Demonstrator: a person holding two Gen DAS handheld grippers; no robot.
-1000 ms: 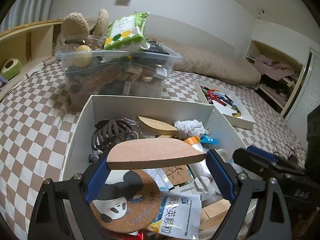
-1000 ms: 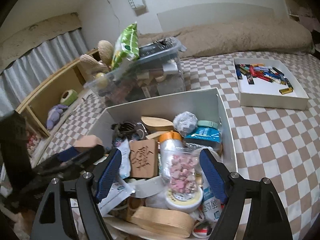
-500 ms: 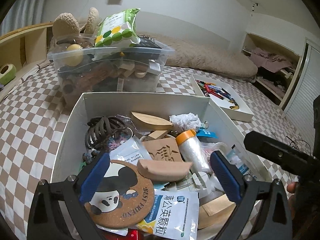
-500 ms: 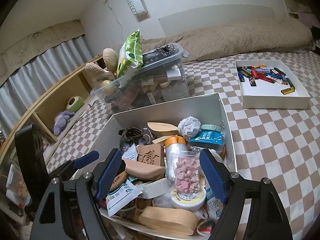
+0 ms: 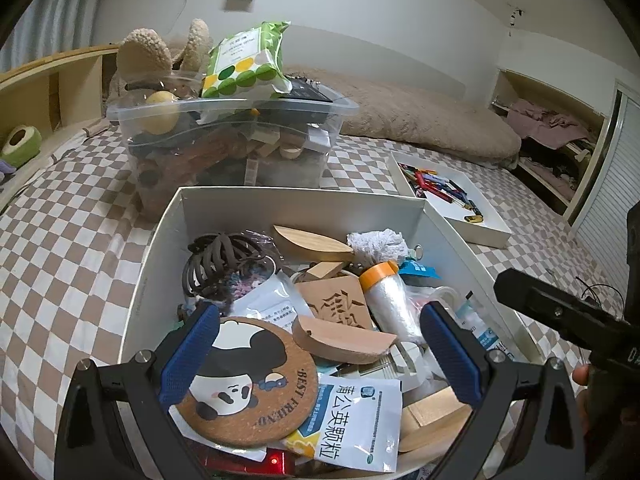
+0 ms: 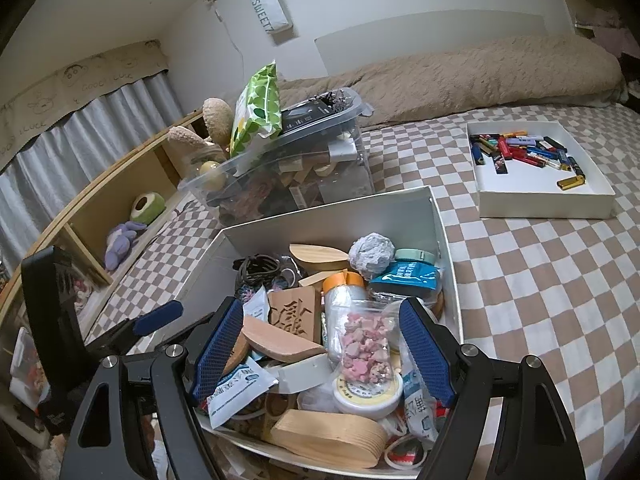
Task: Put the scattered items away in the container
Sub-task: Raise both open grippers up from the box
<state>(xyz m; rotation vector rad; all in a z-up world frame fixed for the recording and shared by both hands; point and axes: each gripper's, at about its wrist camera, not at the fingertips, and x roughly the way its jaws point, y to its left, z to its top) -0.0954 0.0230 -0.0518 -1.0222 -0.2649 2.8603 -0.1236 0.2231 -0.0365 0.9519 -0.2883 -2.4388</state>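
Observation:
A white box (image 5: 296,200) (image 6: 332,216) on the checkered bed holds many items. A half-moon wooden piece (image 5: 344,340) (image 6: 280,344) lies inside on a carved wooden block (image 5: 340,304), beside a round cork panda coaster (image 5: 248,380). My left gripper (image 5: 320,356) is open and empty above the box's near end. My right gripper (image 6: 324,352) is open and empty over the box, above a bag of pink bits (image 6: 364,348). The left gripper also shows in the right wrist view (image 6: 156,316).
A full clear plastic bin (image 5: 232,140) (image 6: 280,168) with a green wipes pack (image 5: 244,64) on top stands behind the box. A shallow white tray of lighters (image 5: 448,200) (image 6: 536,168) lies to the right. Wooden shelves (image 6: 100,216) run along the left.
My left gripper opened and let go of the half-moon wooden piece, which dropped into the box onto the carved block. Both grippers pulled back a little.

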